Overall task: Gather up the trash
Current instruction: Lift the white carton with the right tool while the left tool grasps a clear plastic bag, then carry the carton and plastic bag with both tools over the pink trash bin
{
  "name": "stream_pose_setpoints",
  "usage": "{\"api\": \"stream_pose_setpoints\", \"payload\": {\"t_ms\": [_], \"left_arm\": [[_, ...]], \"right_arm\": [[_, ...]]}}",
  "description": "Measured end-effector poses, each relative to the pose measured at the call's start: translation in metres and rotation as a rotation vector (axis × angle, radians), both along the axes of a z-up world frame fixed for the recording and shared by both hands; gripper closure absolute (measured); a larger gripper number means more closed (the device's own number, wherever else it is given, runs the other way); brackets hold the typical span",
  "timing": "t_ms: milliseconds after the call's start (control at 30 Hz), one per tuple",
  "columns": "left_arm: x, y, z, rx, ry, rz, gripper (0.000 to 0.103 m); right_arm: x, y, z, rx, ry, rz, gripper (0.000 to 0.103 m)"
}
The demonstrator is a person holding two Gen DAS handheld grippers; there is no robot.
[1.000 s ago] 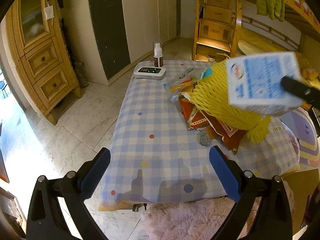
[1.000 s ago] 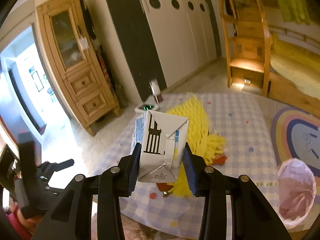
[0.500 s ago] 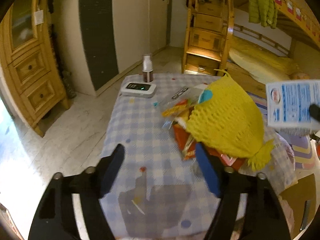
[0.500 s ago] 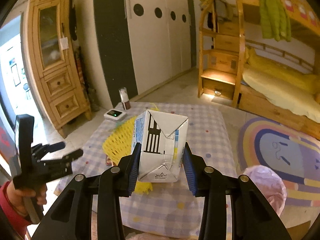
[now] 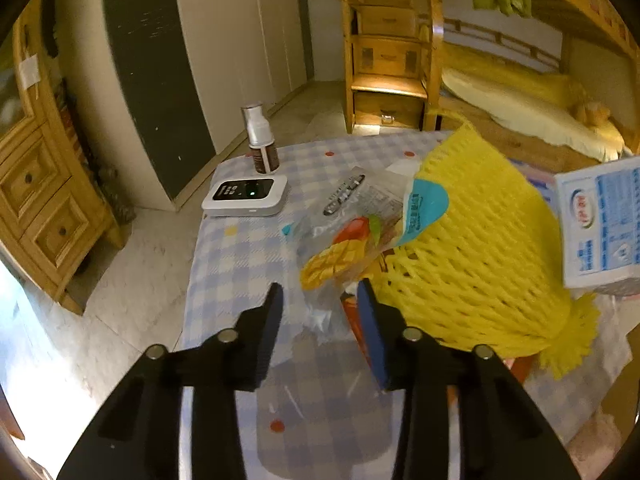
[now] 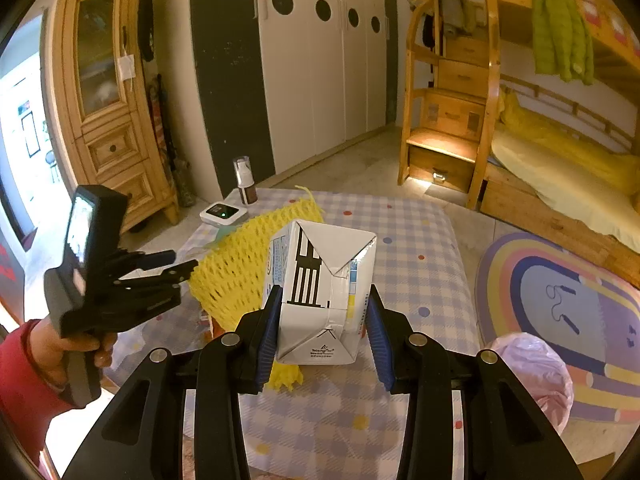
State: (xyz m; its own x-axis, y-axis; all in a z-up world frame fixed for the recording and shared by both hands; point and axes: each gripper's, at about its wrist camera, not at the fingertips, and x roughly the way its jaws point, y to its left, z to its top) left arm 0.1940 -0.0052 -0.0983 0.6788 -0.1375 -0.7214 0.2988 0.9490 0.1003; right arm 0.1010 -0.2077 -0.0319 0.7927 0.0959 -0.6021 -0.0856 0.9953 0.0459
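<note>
Right gripper (image 6: 322,322) pinches your milk carton (image 6: 320,292) above the table (image 6: 416,240) | left gripper (image 5: 320,304) closing over clear wrapper (image 5: 320,312), not gripping | risk: film slips, foam net (image 5: 480,264) snags

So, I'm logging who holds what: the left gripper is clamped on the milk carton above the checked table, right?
Not the left. The right gripper is clamped on the carton above the table, as the right wrist view shows.
</note>
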Motion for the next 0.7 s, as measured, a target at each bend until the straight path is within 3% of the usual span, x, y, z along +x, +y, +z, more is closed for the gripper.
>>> {"api": "stream_pose_setpoints", "payload": {"t_ms": [33,133,367,533,700], "left_arm": [[0.001,-0.001,0.0,0.003,-0.002,-0.004,0.085],[0.001,0.0,0.004,-0.006,-0.027,-0.02,0.099],[-0.02,0.013,0.057,-0.077,-0.132,-0.002,0.102],[-0.062,0.01,0.105,-0.144,-0.199,-0.061,0.102],[-0.105,-0.013,0.123,-0.207,-0.204,-0.12,0.102]], "right_arm": [[0.0,0.0,0.0,-0.002,0.001,-0.001,0.062],[0.0,0.001,0.002,-0.004,0.001,-0.004,0.062],[-0.001,0.0,0.009,0.022,-0.012,-0.011,0.062],[-0.019,-0.006,0.031,0.061,-0.087,-0.018,0.062],[-0.045,-0.022,0.048,0.074,-0.135,-0.045,0.062]]}}
